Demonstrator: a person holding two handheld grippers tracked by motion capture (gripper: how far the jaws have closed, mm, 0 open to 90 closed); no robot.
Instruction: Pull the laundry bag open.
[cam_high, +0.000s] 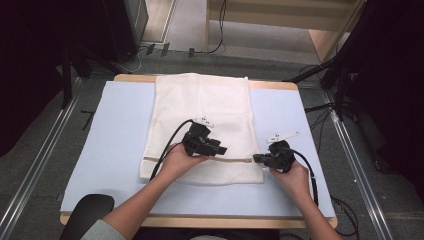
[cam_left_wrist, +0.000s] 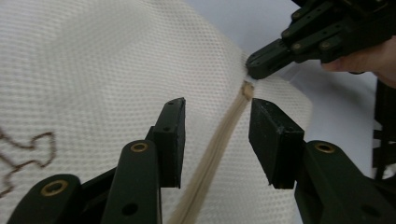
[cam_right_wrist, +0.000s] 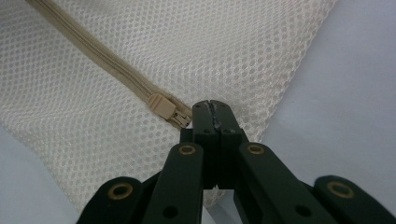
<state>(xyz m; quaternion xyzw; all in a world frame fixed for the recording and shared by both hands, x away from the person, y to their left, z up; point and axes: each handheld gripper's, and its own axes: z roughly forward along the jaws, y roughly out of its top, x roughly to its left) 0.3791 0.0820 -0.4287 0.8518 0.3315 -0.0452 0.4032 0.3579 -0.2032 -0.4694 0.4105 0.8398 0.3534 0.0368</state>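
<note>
Your right tool (cam_right_wrist: 212, 109) is clenched on the mesh laundry bag (cam_right_wrist: 224, 51) beside its zipper pull (cam_right_wrist: 162, 106); your left tool (cam_left_wrist: 217, 135) straddles the zipper (cam_left_wrist: 219, 149), released.

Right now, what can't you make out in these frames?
- Right gripper: fingers shut at the mesh bag corner; the fabric between them is hidden, right gripper view.
- Zipper pull: blurred, far off, left gripper view.
- Brown stitching: cut by the left edge.
- Bag contents: unreadable through the mesh.

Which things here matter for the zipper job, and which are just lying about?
In the job:
mesh laundry bag
beige zipper
zipper pull
left hand-held gripper, open astride the zipper
right hand-held gripper, shut on the bag's edge

Lying about:
blue table mat
floor cables
</note>
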